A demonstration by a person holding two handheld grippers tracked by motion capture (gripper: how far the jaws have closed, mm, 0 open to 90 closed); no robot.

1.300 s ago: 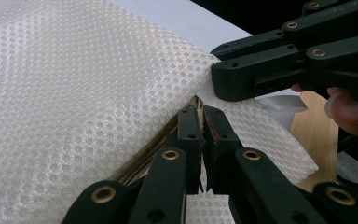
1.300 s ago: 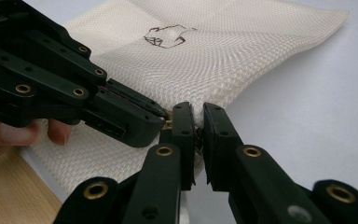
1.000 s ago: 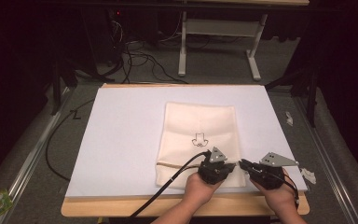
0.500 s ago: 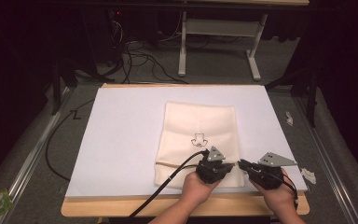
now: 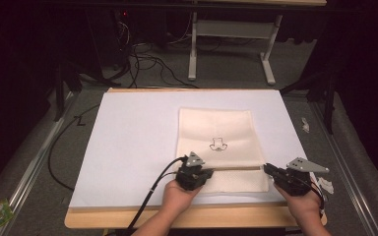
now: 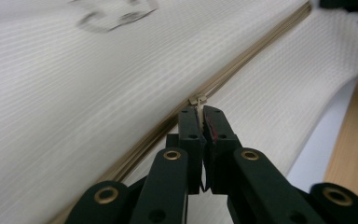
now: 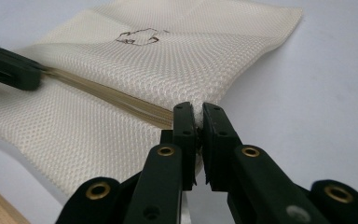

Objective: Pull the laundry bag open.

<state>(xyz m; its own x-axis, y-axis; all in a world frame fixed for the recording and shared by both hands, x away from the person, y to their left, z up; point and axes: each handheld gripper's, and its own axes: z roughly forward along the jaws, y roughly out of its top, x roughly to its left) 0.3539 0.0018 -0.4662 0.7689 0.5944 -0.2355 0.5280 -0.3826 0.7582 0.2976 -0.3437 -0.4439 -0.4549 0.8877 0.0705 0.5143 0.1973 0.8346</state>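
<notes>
Little has shifted since a second ago: from the high view, the left tool [image 5: 193, 173] has crept slightly left along the zipper [image 5: 236, 167], while the right tool [image 5: 281, 176] stays at the pouch's right edge. The cream mesh pouch [image 5: 215, 135] lies flat on the white sheet covering the table [image 5: 128, 132], near its front edge. Only a short stretch from the pull to the pouch's left edge seems left, though whether the pull is opening or closing the zipper I cannot tell.

Left gripper view: the left tool's jaws are clamped on the small metal zipper pull [image 6: 199, 101], with the zipper running away toward the upper right.

Right gripper view: the right tool [image 7: 198, 122] pinches the pouch's edge at the zipper end, anchoring it. Cables [image 5: 142, 56] and table legs [image 5: 268, 51] lie beyond the table, well apart; nothing blocks the path.
</notes>
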